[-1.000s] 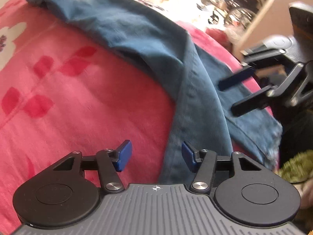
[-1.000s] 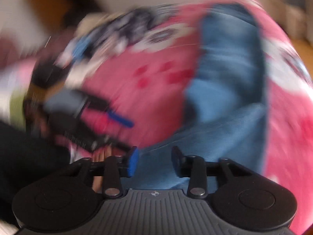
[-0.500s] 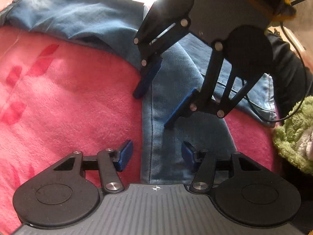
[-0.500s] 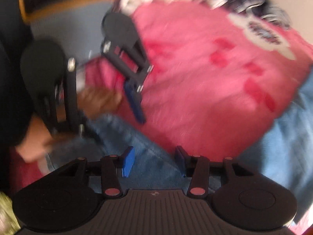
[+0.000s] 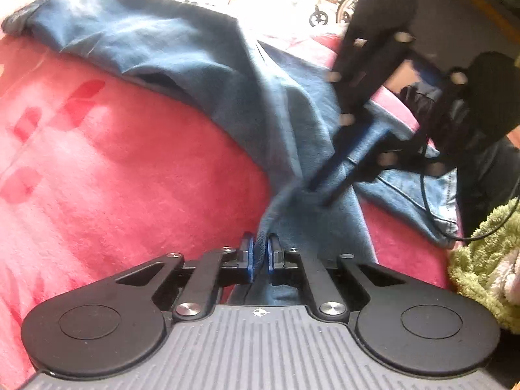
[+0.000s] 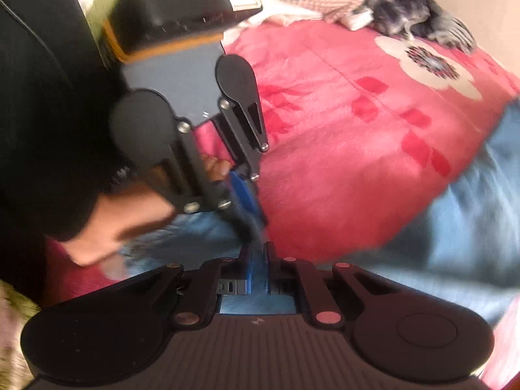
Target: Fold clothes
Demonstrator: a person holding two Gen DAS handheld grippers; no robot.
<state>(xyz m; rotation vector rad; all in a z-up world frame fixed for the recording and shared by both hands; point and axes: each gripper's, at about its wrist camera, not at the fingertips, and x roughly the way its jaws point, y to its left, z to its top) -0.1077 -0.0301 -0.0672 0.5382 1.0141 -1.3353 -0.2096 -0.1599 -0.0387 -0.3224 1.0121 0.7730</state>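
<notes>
— Pink plush blanket point(image 5: 123, 175) with red marks covers the bed; no containers in view. Where are the jeans point(image 5: 208, 74)?
— Spread across it, soft blue denim, creased.
— And the claws?
— Left gripper point(image 5: 259, 255), half open a moment ago, now pinches a denim fold. Right gripper point(image 6: 258, 268) is closing with denim between its pads, right beside the left
</notes>
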